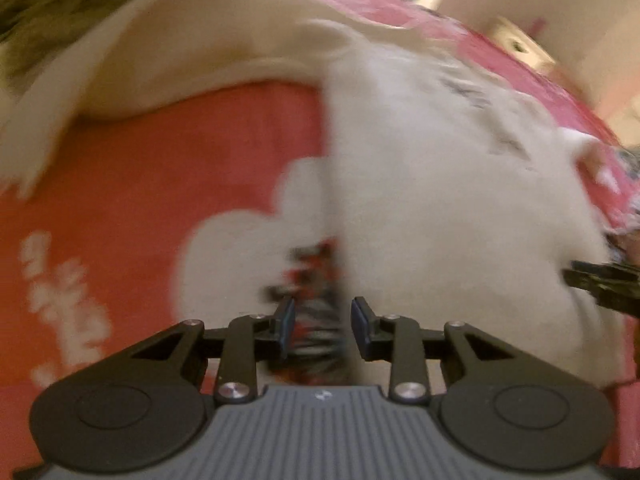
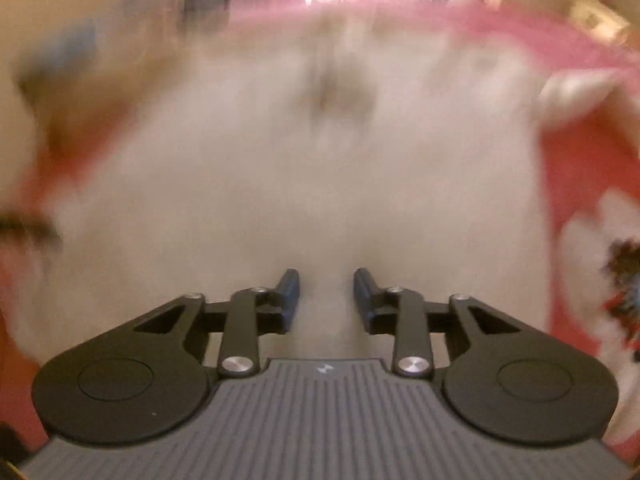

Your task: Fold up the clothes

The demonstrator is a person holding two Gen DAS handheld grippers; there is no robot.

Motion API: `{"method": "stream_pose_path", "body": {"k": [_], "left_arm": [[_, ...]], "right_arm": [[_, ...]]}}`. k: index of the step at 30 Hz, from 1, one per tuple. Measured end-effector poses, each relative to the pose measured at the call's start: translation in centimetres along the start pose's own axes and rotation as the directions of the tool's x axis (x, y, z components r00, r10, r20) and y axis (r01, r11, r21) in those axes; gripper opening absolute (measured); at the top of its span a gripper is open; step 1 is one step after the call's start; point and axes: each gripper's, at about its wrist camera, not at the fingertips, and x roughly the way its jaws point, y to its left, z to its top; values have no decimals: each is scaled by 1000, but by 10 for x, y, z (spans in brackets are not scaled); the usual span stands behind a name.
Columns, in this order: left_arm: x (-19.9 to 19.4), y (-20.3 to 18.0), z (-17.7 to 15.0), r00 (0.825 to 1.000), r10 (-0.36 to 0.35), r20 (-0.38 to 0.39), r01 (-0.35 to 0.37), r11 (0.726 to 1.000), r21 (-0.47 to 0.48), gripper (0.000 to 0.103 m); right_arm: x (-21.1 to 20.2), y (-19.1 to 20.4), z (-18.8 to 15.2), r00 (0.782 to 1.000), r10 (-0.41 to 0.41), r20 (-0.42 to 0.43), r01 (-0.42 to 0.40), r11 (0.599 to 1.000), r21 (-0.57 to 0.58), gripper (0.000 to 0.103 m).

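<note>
Likely to go wrong through mistaken cloth rather than through force. At the left gripper [image 1: 323,320], fingers spread with nothing between them, poised low right at the straight edge of the white garment [image 1: 440,184], itself spread out on the red cover [image 1: 160,160]. Much the same at the right gripper [image 2: 326,292]: fingers apart, pinching nothing, low above the middle of the garment. Easy, at that edge, to nip the cover along with the garment, or to take the cover's white printed patch [image 1: 240,248] just beside it for cloth worth lifting, thanks to near-matching colours. Harder still to judge through such heavy blur in both views. Also possible: catching only a top layer, leaving a lower one behind and skewing any fold. Worth watching too for the cream sleeve-like band [image 1: 180,60] arcing away at the far left, liable to drag or bunch under an uneven pull. Cannot tell how many layers lie there, nor whether already folded once or merely laid flat.
</note>
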Motion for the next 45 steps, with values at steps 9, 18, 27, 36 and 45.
{"method": "stream_pose_path", "body": {"k": [9, 18, 27, 36, 45], "left_arm": [[-49, 73, 33, 941, 269, 204, -251, 962, -107, 49], [-1, -12, 69, 978, -57, 201, 49, 998, 45, 50], [80, -135, 109, 942, -325, 87, 296, 924, 242, 50], [126, -162, 116, 918, -397, 10, 385, 896, 223, 50], [133, -153, 119, 914, -406, 12, 399, 901, 169, 50]], "right_arm": [[18, 37, 36, 997, 73, 7, -71, 987, -146, 34], [17, -38, 78, 985, -124, 117, 94, 967, 236, 39], [22, -259, 145, 915, -403, 23, 221, 547, 807, 67], [102, -380, 154, 885, -377, -275, 384, 252, 888, 83], [114, -349, 167, 890, -425, -165, 403, 563, 721, 24]]}}
